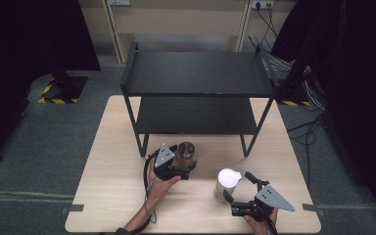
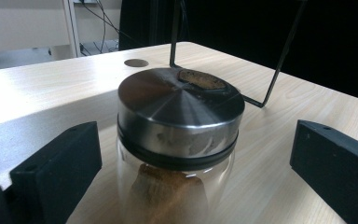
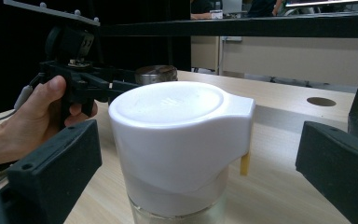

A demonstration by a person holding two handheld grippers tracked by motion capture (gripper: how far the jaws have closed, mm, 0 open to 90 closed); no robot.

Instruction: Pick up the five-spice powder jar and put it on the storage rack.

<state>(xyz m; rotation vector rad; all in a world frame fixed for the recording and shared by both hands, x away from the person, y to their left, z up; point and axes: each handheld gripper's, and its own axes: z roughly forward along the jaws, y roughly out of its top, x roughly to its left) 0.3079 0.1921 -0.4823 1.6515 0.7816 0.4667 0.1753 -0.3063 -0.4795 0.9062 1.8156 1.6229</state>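
Note:
A glass jar with a brushed steel lid (image 1: 186,150) (image 2: 179,112) holding brown contents stands on the table in front of the shelf. My left gripper (image 1: 183,160) (image 2: 196,163) is open, its jaws on either side of this jar with gaps on both sides. To the right stands a clear jar with a white lid (image 1: 226,180) (image 3: 177,135). My right gripper (image 1: 238,186) (image 3: 196,168) is open around it, and neither jaw touches it. The right gripper view also shows the left gripper (image 3: 91,79) and the hand holding it behind the white lid.
A black two-tier shelf (image 1: 198,73) stands at the back of the light wooden table (image 1: 117,196), both tiers bare. Its thin legs (image 2: 279,60) rise just behind the steel-lidded jar. Round holes (image 2: 136,62) (image 3: 320,101) mark the tabletop. Dark curtains and cables surround the table.

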